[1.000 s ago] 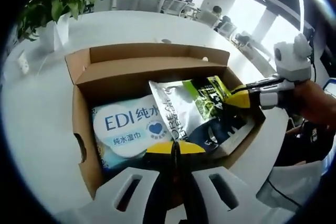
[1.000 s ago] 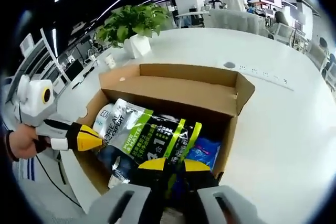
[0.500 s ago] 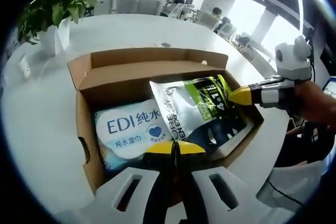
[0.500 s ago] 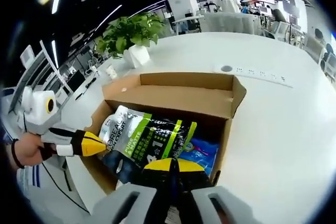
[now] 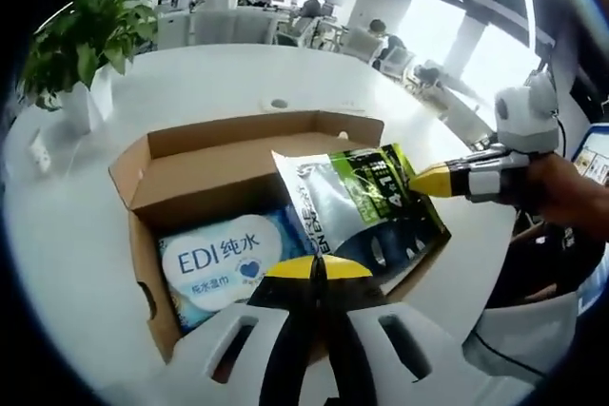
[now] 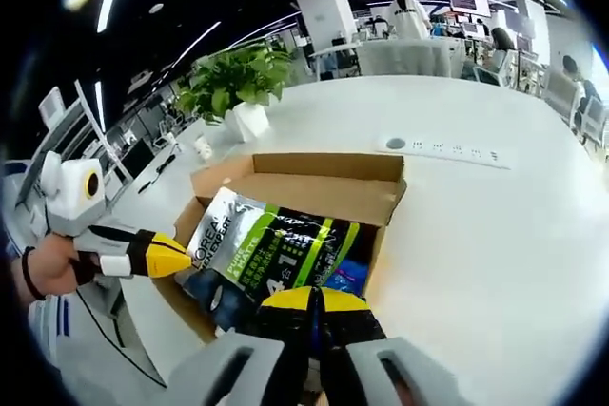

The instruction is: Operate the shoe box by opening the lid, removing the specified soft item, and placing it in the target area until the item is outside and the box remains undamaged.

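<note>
A silver, green and black L'Oreal pouch hangs tilted above the open cardboard shoe box. My left gripper is shut on the pouch's silver end. My right gripper comes in from the right of the left gripper view, pinching the pouch's green corner. In the right gripper view the pouch stretches from my right gripper, shut on its near edge, to my left gripper at its left corner. A white and blue EDI wet-wipes pack lies in the box.
The box stands on a white round table. A potted plant sits at the table's far side, with a white power strip beyond the box. A blue pack shows inside the box. People sit at desks in the background.
Both grippers have risen with the pouch, which now hangs higher above the box. The box looks smaller and lower in both views.
</note>
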Available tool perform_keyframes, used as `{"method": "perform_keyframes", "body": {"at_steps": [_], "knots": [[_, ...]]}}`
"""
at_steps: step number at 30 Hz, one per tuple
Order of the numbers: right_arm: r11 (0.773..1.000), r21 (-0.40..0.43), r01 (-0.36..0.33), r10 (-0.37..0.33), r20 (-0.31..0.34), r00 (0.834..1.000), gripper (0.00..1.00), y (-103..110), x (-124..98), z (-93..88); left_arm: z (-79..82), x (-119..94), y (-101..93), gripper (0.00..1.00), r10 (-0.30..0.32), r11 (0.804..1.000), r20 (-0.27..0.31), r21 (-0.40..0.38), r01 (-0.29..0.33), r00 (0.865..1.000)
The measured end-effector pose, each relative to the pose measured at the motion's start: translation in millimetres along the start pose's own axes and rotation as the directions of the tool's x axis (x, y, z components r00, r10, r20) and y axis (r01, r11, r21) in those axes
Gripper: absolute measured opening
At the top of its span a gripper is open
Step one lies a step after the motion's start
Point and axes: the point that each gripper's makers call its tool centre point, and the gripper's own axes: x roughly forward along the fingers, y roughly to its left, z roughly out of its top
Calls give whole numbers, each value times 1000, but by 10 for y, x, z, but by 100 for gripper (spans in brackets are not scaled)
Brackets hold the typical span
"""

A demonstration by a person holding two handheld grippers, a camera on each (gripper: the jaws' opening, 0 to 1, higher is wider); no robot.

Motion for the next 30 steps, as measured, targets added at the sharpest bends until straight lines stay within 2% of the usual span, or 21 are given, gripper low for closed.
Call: {"method": "perform_keyframes", "body": {"at_steps": [18,26,30], "knots": [[993,81,84,-89,59,994,0,-592,-659,-94,317,281,-829,0,-101,988,-9,117,101,995],[985,115,131,-138,60,989,0,-967,-863,-144,362,509,-1204,0,-143,977,-38,154,147,989],[982,123,146,-154,60,986,0,-1119,-926,-128,359,634,-1332,0,-153,972,-58,174,161,987]]}}
